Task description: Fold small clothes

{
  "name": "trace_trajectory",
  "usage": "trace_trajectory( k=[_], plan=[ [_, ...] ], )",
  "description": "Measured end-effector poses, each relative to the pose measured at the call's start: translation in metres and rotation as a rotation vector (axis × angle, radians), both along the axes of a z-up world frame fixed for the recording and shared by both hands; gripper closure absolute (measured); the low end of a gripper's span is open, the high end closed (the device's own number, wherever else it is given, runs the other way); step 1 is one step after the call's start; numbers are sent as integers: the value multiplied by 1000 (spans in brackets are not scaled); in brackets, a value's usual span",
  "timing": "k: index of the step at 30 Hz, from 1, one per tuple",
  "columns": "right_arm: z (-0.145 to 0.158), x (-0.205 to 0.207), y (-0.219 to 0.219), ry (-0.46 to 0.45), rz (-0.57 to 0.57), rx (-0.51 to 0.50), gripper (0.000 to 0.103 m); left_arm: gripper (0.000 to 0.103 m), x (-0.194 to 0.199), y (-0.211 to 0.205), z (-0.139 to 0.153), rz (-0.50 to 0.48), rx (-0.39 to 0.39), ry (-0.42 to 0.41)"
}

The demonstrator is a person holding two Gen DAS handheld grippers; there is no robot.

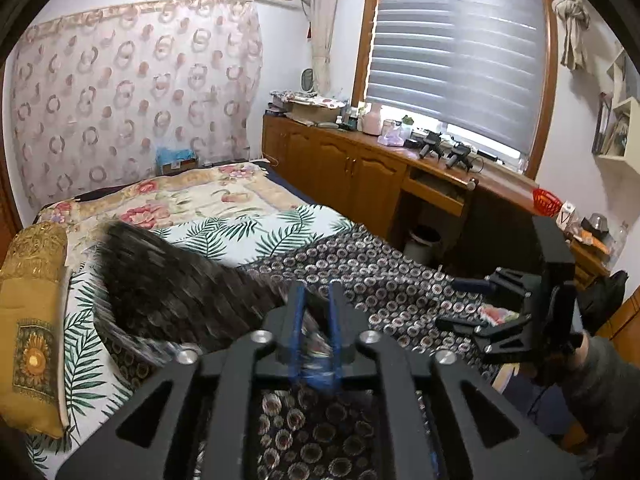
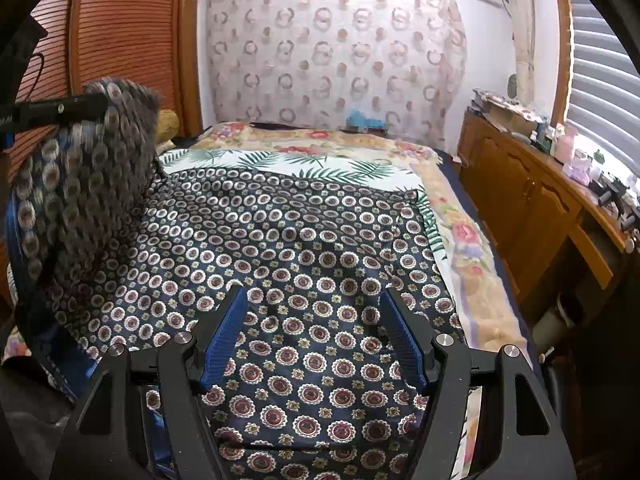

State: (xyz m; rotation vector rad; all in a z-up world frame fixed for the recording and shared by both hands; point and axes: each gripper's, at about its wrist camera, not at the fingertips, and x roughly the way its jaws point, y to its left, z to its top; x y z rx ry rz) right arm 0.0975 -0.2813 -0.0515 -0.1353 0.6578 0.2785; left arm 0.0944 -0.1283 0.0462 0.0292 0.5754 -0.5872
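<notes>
Navy patterned garment point(image 2: 304, 248) — dark cloth printed with small round medallions — lies spread across the bed point(image 2: 464, 232), over a palm-leaf sheet point(image 1: 224, 236) and a floral quilt point(image 1: 208, 196). Your left gripper point(image 1: 318, 308) has its blue-padded fingers point(image 1: 298, 312) drawn close together on a fold of that cloth, and the pinched part rises off the bed as a blurred flap toward the left side. In the right wrist view the same lifted flap point(image 2: 92, 176) stands up at the left edge, with the left gripper's dark body above it.

Your right gripper point(image 2: 316, 336) hangs over the near part of the garment with its two blue pads point(image 2: 226, 336) wide apart and nothing between them; whether the tips touch the cloth, you cannot tell. From the left wrist view it shows at the right point(image 1: 468, 304), fingers parted, above the garment's edge.

A mustard pillow point(image 1: 32, 312) sits at the left side of the bed. Along the right wall runs a wooden cabinet point(image 1: 352, 168) under a window with a grey blind point(image 1: 460, 52) — its top is crowded with small bottles and boxes.
</notes>
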Motion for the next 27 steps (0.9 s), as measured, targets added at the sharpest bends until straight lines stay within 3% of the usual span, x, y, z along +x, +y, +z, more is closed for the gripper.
trace_trajectory(
  k=[2, 8, 27],
  plan=[
    [-1, 0, -1, 3, 2, -1, 33, 69, -3, 1, -4, -2, 7, 3],
    [-5, 5, 7, 21, 20, 0, 33, 50, -9, 16, -11, 41, 23, 5],
    [-9, 40, 73, 77, 180, -20, 33, 49, -19, 77, -45, 169, 22, 62]
  ],
)
